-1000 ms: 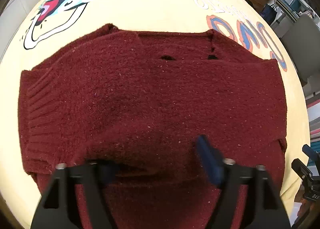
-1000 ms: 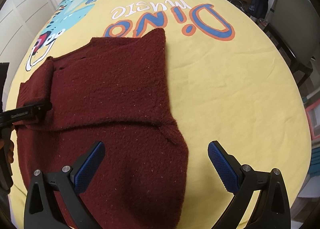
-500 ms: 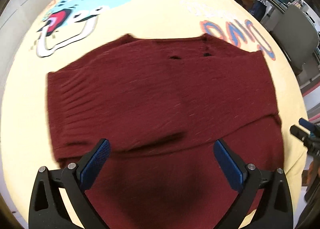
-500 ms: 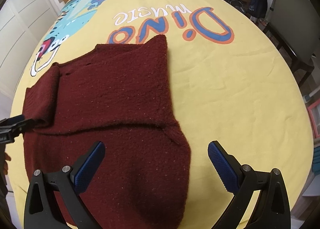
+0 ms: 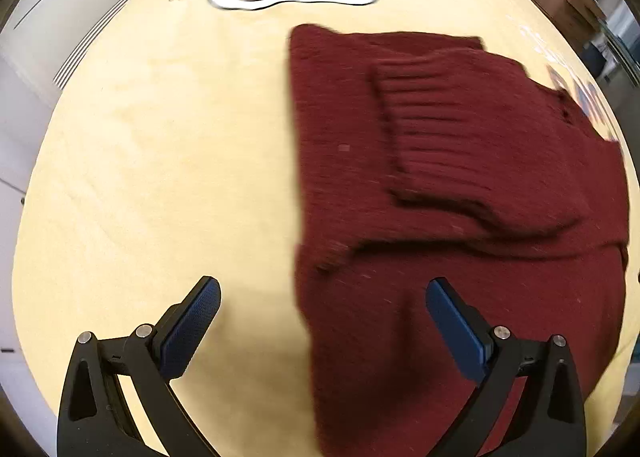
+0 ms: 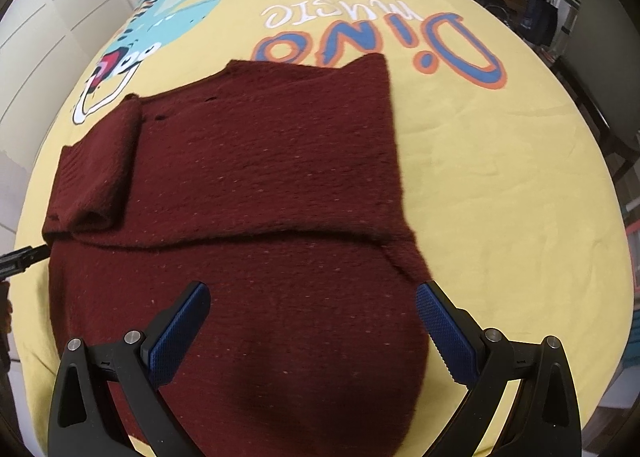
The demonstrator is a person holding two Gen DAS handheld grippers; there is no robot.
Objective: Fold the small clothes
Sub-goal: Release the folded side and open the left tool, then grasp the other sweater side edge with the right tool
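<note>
While both hand-held grippers (image 5: 322,315) (image 6: 312,319) gape empty, the sweater's (image 6: 260,193) left edge borders bare yellow sheet (image 5: 160,177).

Left wrist view motion-blurred: sweater (image 5: 460,185) knit smeared, lettering at the bed's (image 5: 160,161) right edge unreadable. Sweater's near end cut off by the bottom edge in both views. Right wrist view: left gripper (image 6: 22,257) shows as a tip only.

The left tool (image 5: 322,311) hangs wide open above the maroon sweater's (image 5: 460,185) left edge, on the yellow bedsheet (image 5: 168,161).
</note>
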